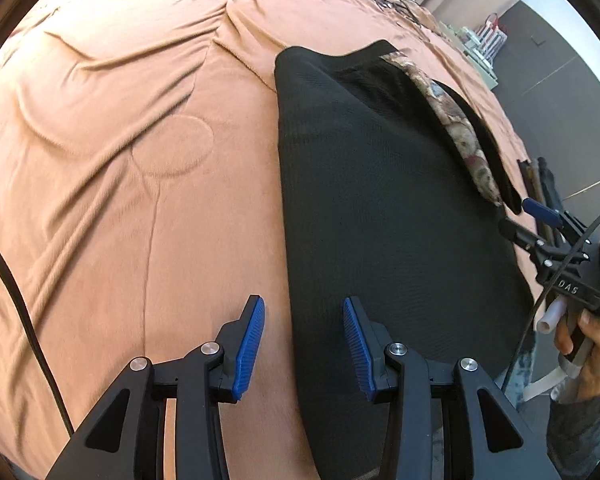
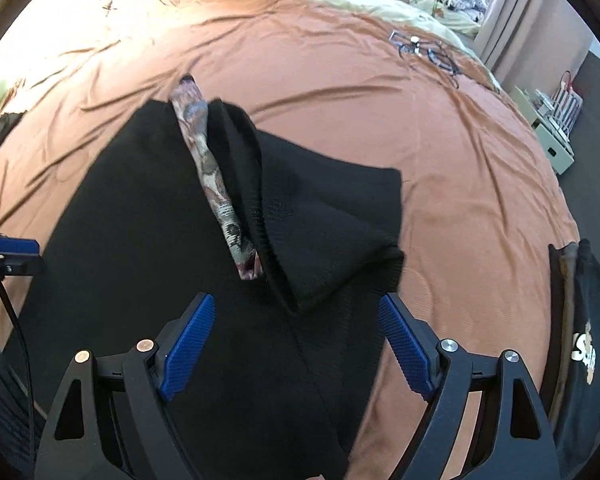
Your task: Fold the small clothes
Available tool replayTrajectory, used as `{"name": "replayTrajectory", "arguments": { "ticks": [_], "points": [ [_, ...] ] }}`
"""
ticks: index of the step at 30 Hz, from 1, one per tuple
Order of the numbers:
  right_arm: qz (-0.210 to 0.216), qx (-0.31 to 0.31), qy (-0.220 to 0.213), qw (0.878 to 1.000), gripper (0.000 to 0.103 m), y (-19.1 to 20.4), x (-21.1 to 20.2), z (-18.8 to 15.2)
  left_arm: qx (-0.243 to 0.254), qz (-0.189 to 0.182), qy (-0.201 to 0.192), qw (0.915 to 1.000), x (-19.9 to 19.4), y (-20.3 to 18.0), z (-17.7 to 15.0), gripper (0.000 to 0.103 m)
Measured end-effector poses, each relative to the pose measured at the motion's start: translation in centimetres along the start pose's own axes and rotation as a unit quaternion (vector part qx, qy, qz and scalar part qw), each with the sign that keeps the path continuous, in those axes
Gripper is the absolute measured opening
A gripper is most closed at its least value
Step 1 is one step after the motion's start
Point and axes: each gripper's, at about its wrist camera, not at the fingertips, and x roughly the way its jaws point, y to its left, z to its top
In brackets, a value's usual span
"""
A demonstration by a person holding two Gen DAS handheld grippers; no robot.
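We judge the black knit garment [image 2: 148, 240] partly folded on the orange bedspread [image 1: 120, 140], sleeve flap still loose; left gripper [image 1: 304, 344] and right gripper [image 2: 296, 344] both gape empty above it.

Left gripper [image 1: 304, 336] tilts steeply down, its blue pads part-way apart, nothing between them. Right gripper [image 2: 296, 340] — jaws spread wide, empty — held by a hand [image 1: 588, 356] at its grip.
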Motion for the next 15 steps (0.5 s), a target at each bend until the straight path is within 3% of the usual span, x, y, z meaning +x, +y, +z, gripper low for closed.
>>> {"name": "replayTrajectory", "arguments": {
  "ticks": [6,10,15],
  "points": [
    [-0.014,0.046,0.024,0.999,0.083,-1.8,4.1,3.2,0.001,0.003,-0.008,1.0,0.6,0.0,2.6,0.043],
    [-0.017,0.089,0.018,0.996,0.083,-4.3,5.3,5.4,0.002,0.004,-0.018,0.9998,0.7,0.1,4.7,0.043],
    [-0.049,0.145,0.008,0.988,0.083,-7.2,6.3,7.2,-0.003,0.006,-0.019,0.9998,1.2,1.0,6.4,0.043]
  ]
}}
